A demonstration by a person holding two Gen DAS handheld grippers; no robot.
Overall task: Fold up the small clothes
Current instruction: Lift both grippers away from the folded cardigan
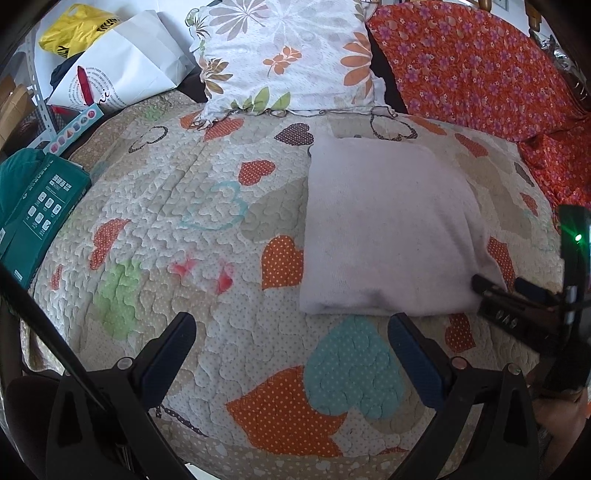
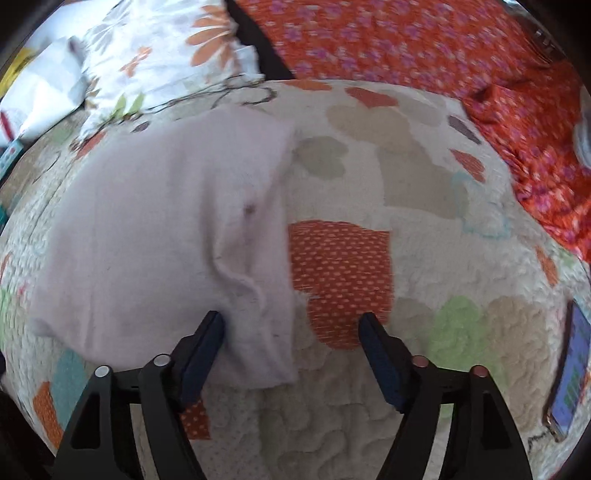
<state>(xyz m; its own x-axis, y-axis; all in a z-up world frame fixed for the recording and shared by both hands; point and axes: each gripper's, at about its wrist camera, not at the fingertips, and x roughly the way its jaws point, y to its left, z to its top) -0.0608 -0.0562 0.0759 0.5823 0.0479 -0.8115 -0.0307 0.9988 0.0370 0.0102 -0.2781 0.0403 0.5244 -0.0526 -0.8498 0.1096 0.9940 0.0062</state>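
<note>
Barely any print can be read here.
The white paper bag point(image 1: 122, 74) beside the floral pillow point(image 1: 288, 55) shows a script "i"; print on the green box point(image 1: 40, 206) and yellow bag point(image 1: 74, 31) stays illegible.

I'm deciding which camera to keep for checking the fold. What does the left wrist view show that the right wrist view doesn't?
Only the left wrist view shows the dark green cardboard box, the yellow plastic bag, and the right gripper from outside, at the cloth's near right corner.

Only the right wrist view shows a phone with a lit screen on the quilt and a raised crease in the cloth by the open right gripper.

Both show the folded pale pink cloth, the heart-patterned quilt, the floral pillow and the orange flowered fabric.
</note>
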